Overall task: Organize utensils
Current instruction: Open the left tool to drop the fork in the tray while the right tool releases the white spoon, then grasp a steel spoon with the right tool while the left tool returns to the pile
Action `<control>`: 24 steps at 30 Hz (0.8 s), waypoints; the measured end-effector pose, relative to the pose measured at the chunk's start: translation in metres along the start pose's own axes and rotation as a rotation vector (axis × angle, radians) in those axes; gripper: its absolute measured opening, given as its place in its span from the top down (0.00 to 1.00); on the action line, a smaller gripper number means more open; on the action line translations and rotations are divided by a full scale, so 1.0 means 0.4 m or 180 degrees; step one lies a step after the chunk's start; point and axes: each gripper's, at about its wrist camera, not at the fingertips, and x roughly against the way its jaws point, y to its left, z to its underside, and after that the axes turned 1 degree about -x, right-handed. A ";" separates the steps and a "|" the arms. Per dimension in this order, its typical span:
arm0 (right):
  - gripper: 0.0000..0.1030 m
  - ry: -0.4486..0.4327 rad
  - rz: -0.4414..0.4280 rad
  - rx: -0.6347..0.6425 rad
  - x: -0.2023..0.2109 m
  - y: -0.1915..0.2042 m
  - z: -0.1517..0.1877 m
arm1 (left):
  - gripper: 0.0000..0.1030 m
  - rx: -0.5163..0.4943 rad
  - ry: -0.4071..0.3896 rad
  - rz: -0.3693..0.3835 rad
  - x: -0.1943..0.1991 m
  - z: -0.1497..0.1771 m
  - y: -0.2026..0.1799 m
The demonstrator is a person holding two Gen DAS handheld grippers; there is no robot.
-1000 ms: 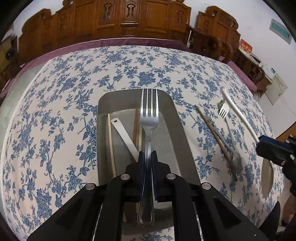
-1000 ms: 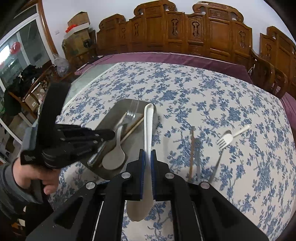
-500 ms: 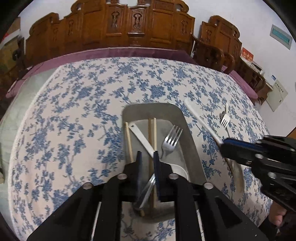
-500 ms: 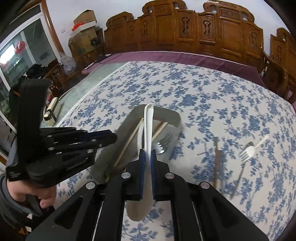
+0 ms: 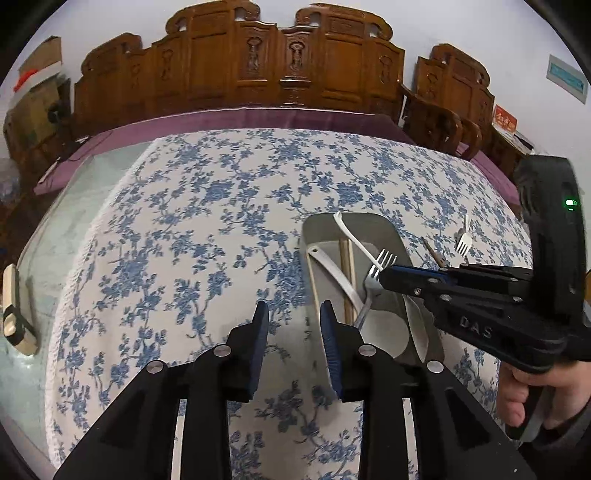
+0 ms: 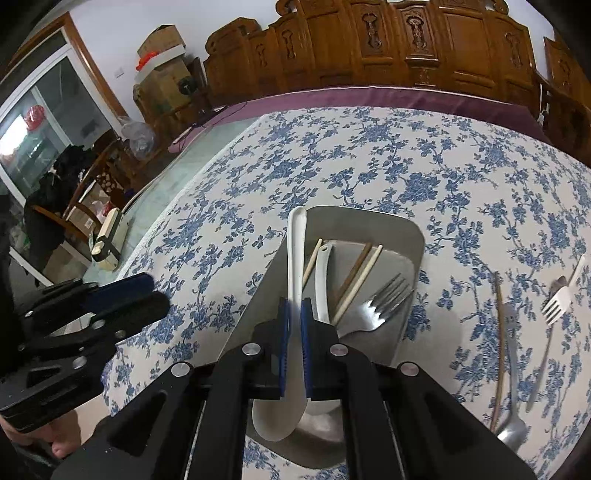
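left claw (image 5: 291, 325): wide, empty, beside tray (image 6: 413, 236) | right claw (image 6: 295, 321): grips white spoon (image 6: 295, 251) over tray | fork (image 6: 384, 299): in tray

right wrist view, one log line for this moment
left gripper: open, beside tray | right gripper: shut on white spoon, over tray | metal fork: in tray

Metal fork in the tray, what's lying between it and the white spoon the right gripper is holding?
In the right wrist view, between the metal fork and the held white spoon: a pale chopstick, a smaller white spoon, then two more chopsticks.

carved wooden chairs (image 5: 280, 70) | white wall (image 5: 480, 33) | glass door (image 6: 40, 122) left | cardboard boxes (image 6: 159, 55)
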 end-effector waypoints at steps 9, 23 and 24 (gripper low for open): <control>0.89 0.0008 0.0002 -0.0022 -0.008 -0.010 0.002 | 0.55 0.0043 -0.0061 0.0028 0.020 0.007 0.012; 0.70 -0.0286 0.0153 0.0237 0.235 -0.128 0.078 | 0.18 -0.0053 -0.0030 0.0162 0.014 0.023 -0.081; 0.69 -0.0281 0.0241 0.0260 0.251 -0.149 0.089 | 0.18 -0.0062 -0.0029 0.0176 0.015 0.024 -0.088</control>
